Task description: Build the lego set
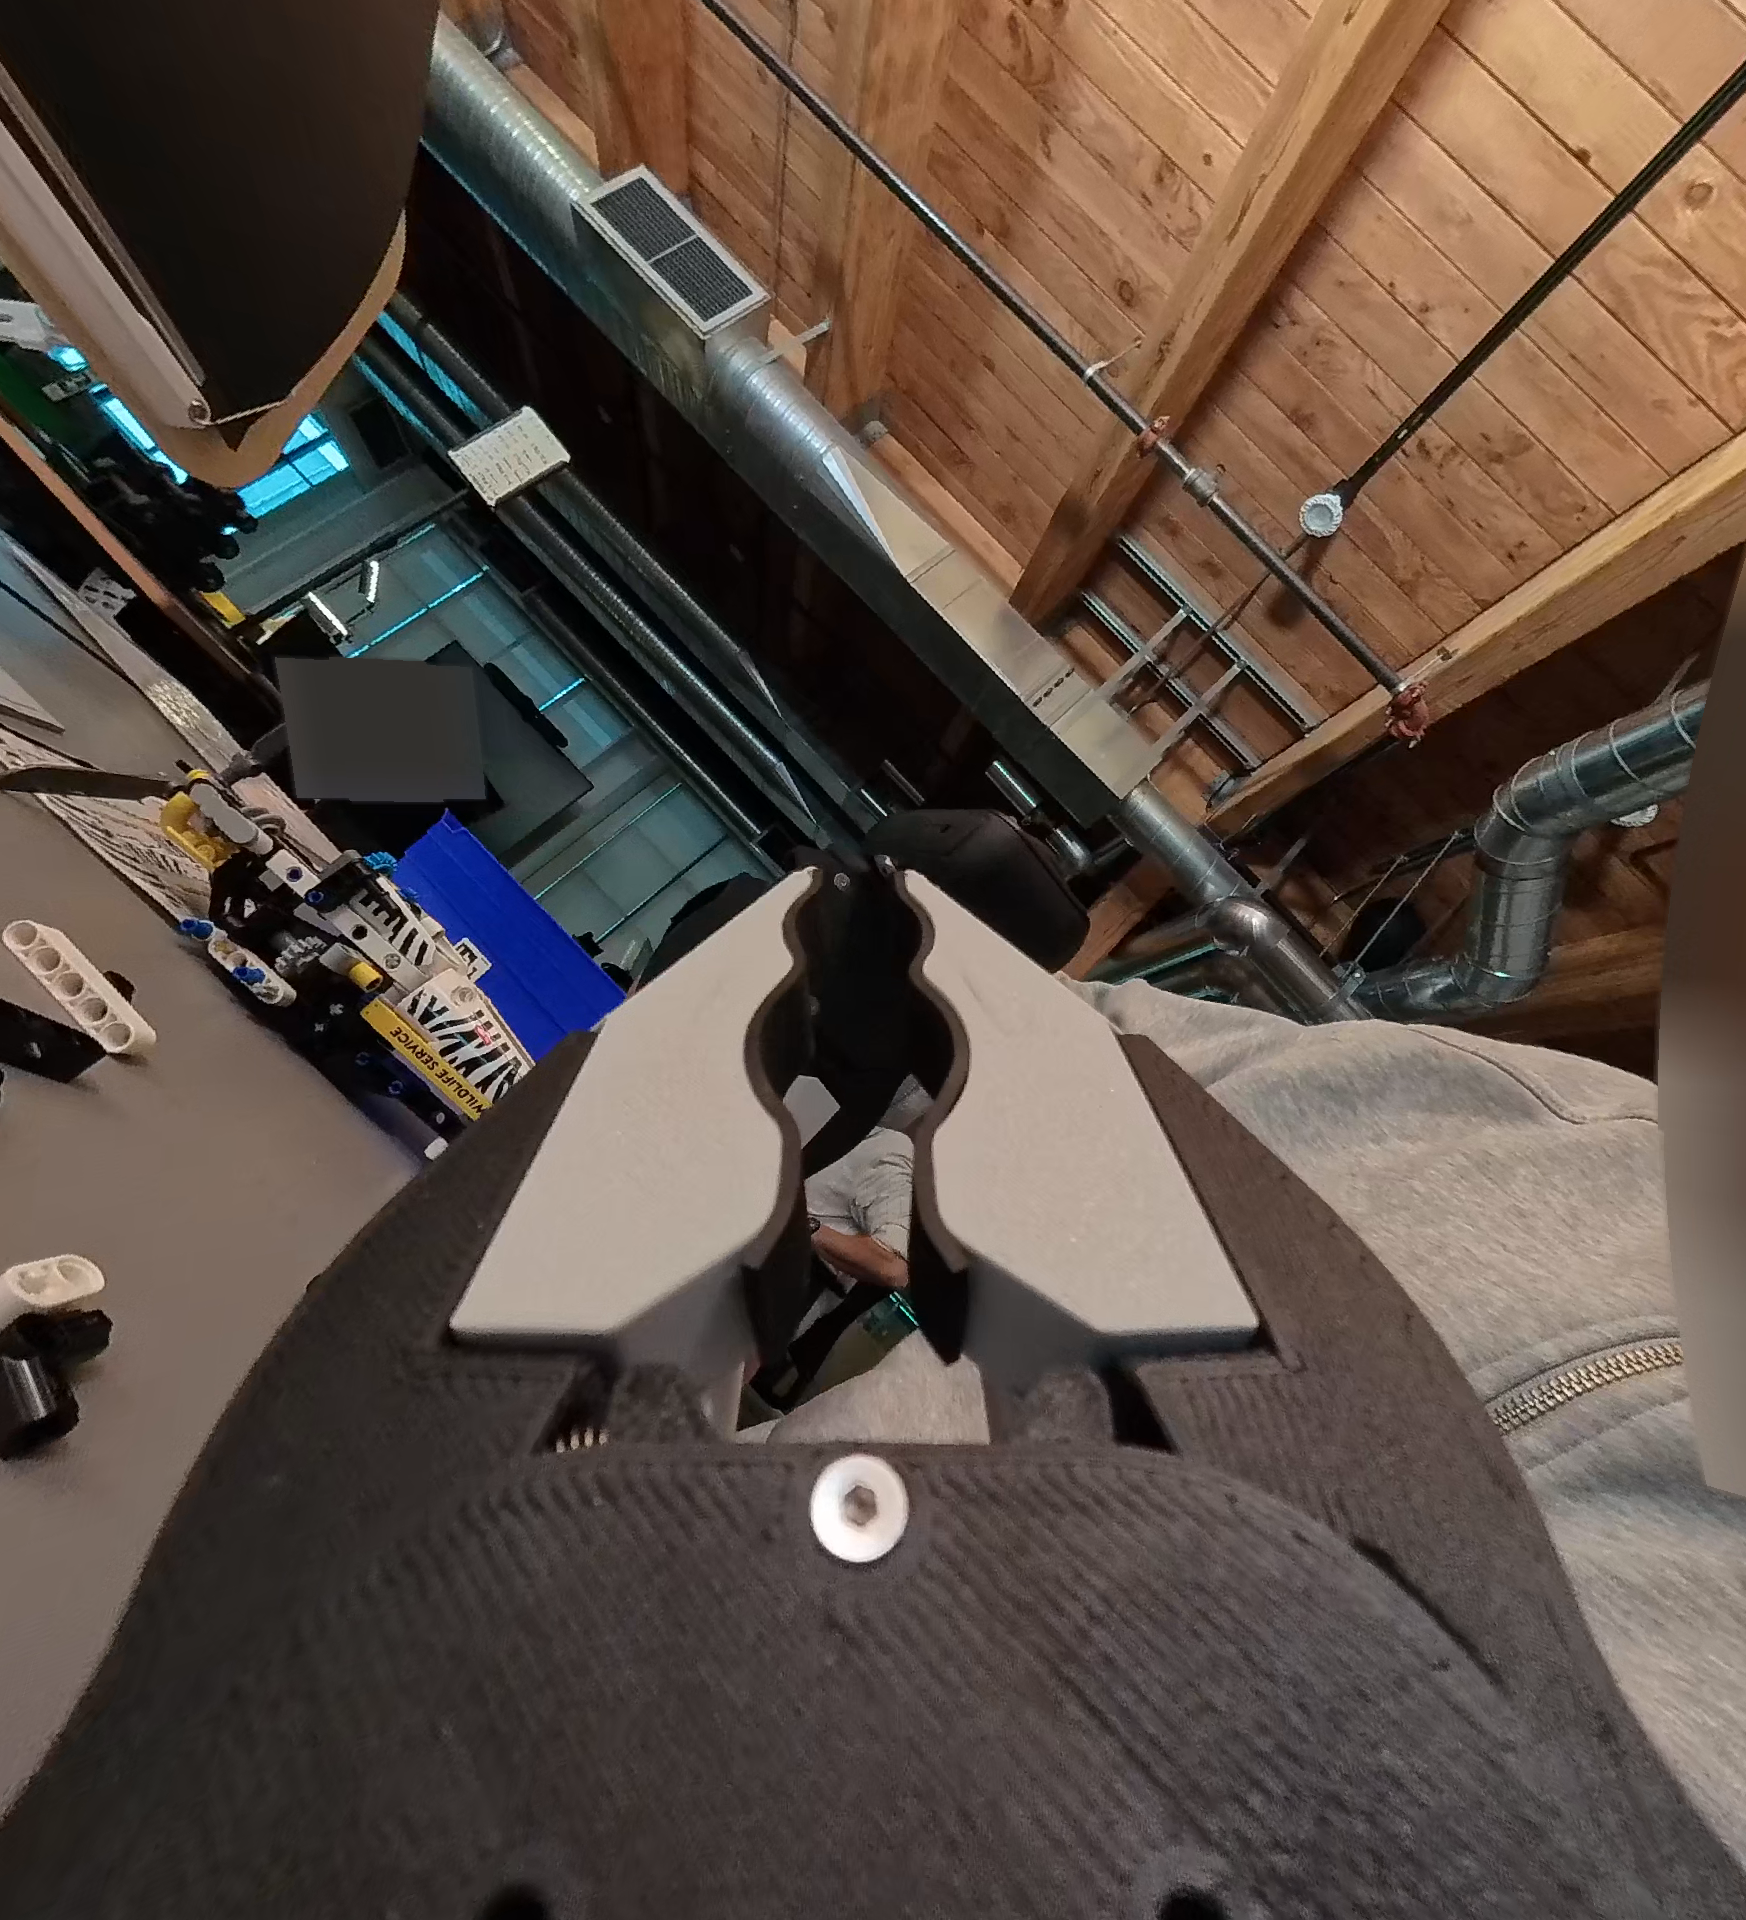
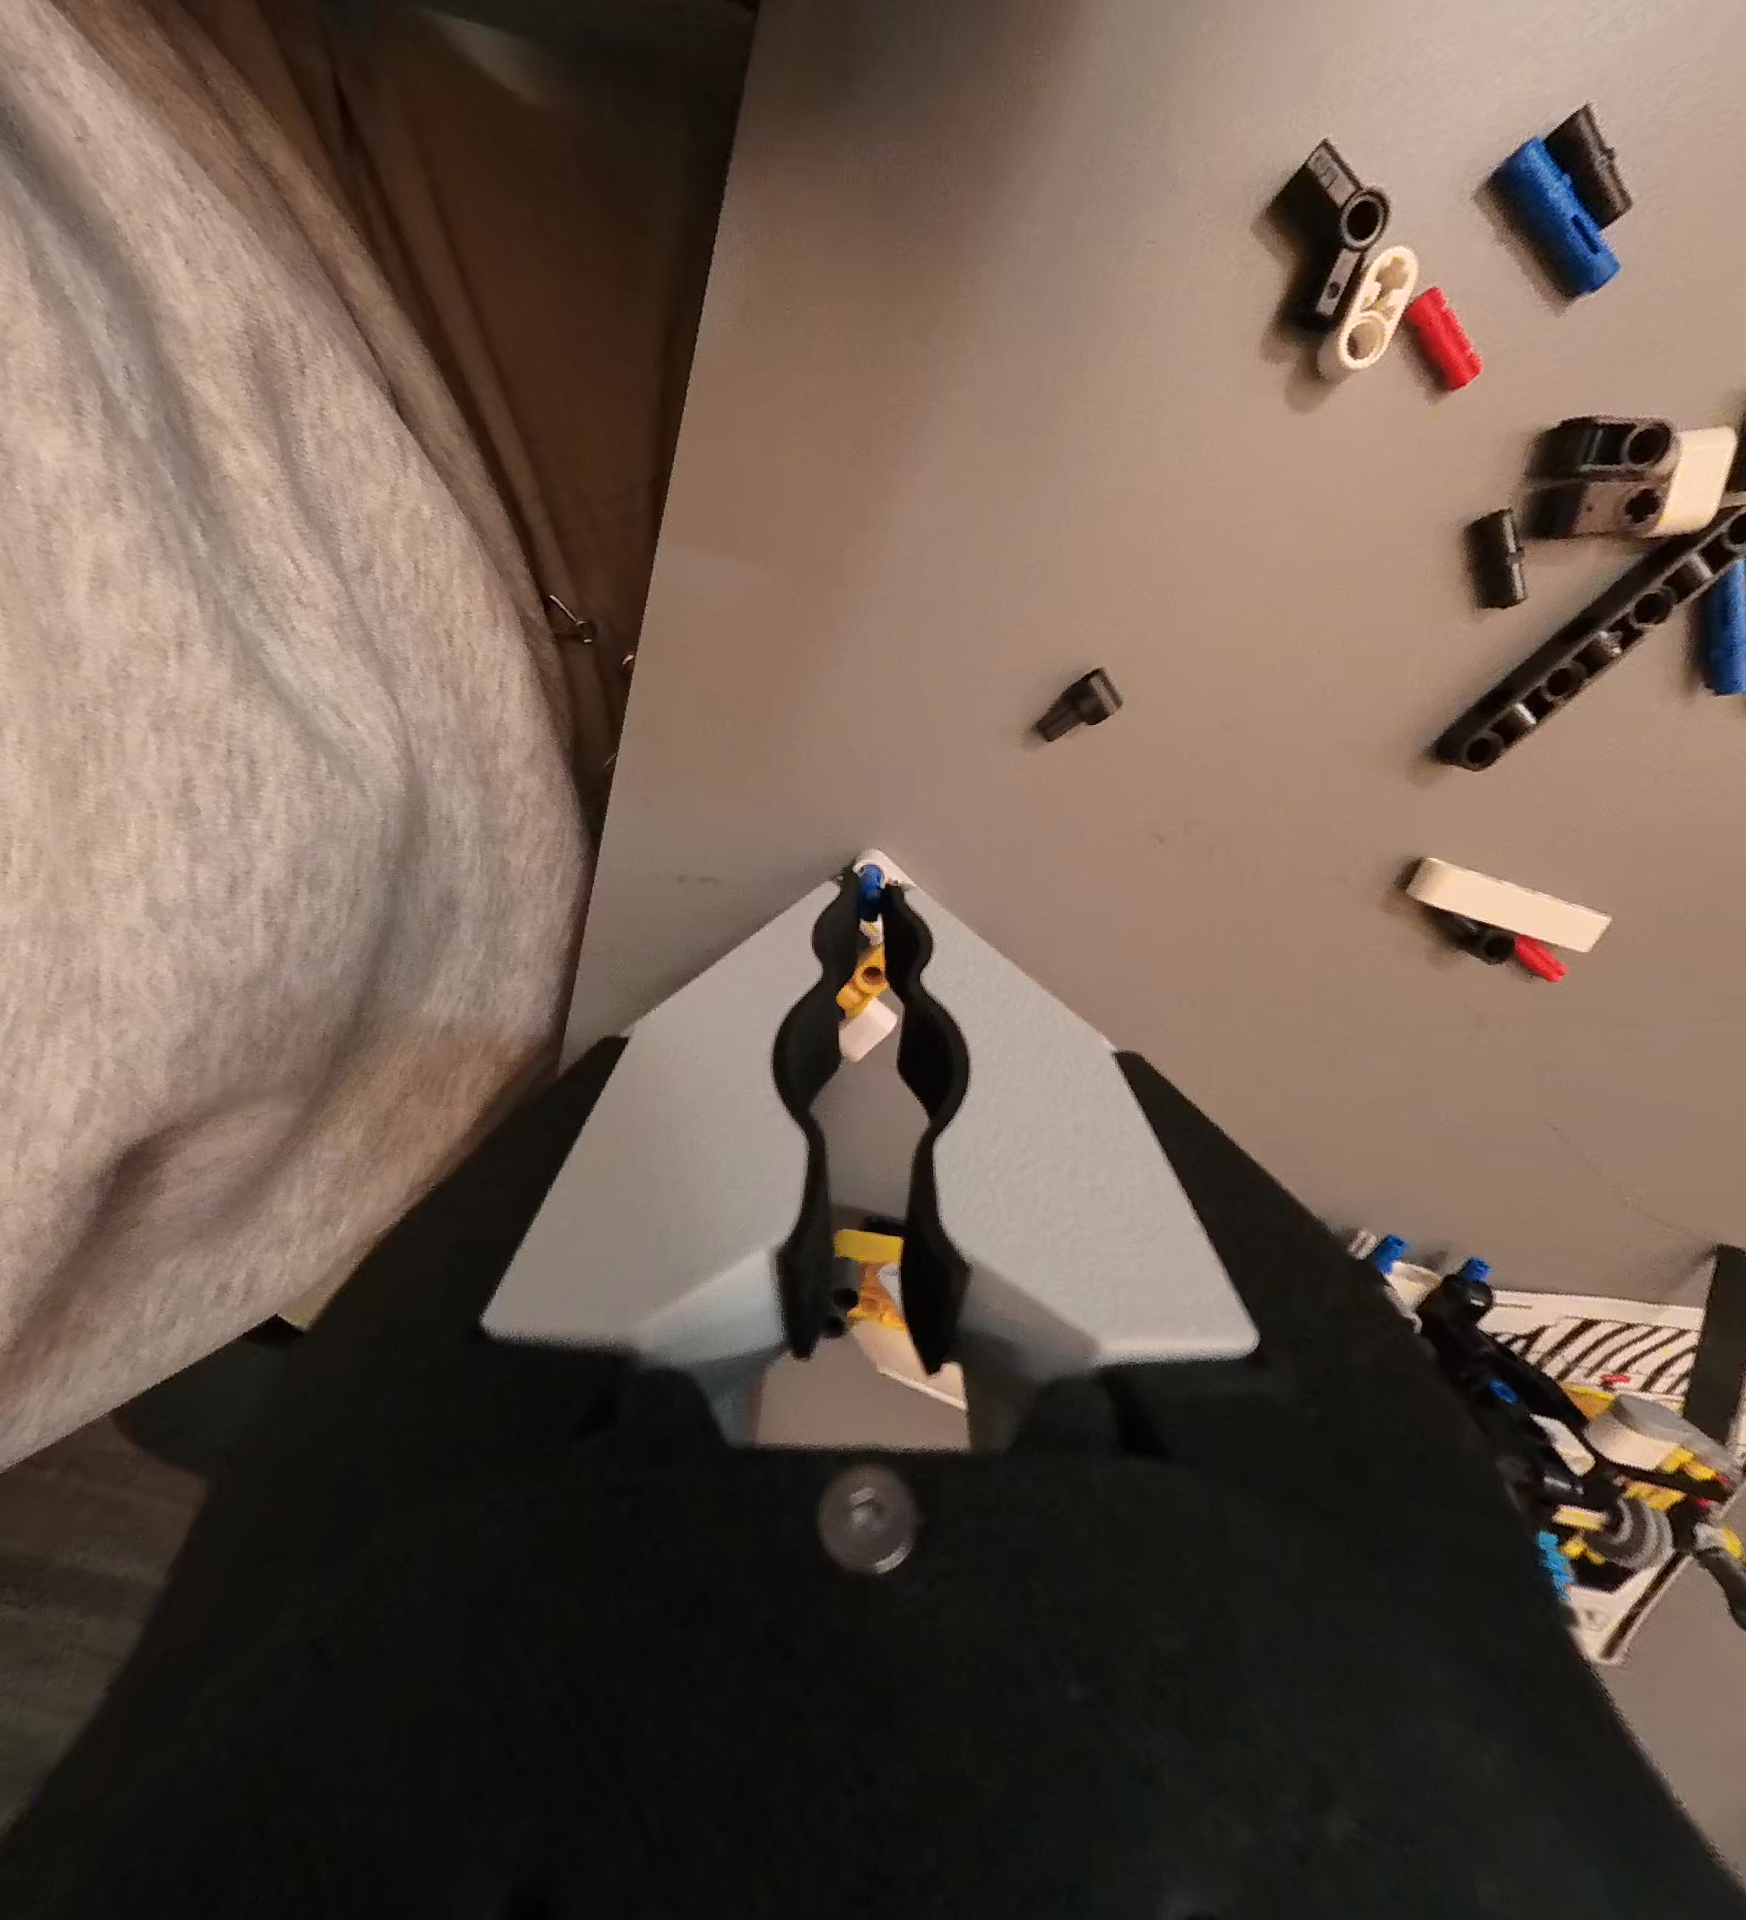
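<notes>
Wooden plank ceiling [image 1: 1368, 260] overhead, crossed by heavy timber beams [image 1: 1233, 312]. Silver spiral ductwork [image 1: 775, 416] along it, with a white vent grille [image 1: 677, 249]; second duct elbow [image 1: 1534, 894] lower right. Thin black pipes [image 1: 1056, 343] strung beneath the planks. Bluish glazing [image 1: 578, 748] at far left, cool daylight. Grey matte table [image 2: 1056, 520] below, brown floor [image 2: 495, 312] beside its edge.
</notes>
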The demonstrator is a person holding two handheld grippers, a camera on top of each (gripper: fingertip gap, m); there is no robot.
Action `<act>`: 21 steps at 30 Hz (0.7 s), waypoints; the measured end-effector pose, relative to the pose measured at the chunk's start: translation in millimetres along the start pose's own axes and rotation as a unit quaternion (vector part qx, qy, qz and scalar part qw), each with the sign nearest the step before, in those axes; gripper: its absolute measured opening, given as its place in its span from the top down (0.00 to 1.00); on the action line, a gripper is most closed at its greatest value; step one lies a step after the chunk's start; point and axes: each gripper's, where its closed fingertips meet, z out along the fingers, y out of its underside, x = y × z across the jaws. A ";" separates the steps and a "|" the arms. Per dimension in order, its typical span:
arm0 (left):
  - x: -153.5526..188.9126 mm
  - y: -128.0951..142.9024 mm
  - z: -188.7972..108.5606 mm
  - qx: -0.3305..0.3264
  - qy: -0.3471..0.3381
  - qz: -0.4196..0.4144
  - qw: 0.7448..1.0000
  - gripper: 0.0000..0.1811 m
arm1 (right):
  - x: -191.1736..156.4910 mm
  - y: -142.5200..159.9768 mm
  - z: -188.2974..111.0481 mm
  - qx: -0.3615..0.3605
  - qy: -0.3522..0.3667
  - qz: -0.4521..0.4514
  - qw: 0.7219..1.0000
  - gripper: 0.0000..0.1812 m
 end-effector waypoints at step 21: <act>-0.2 1.7 0.5 -0.004 0.001 -0.004 1.000 0.95 | 3.1 11.1 6.2 -0.008 0.037 -0.045 0.998 0.97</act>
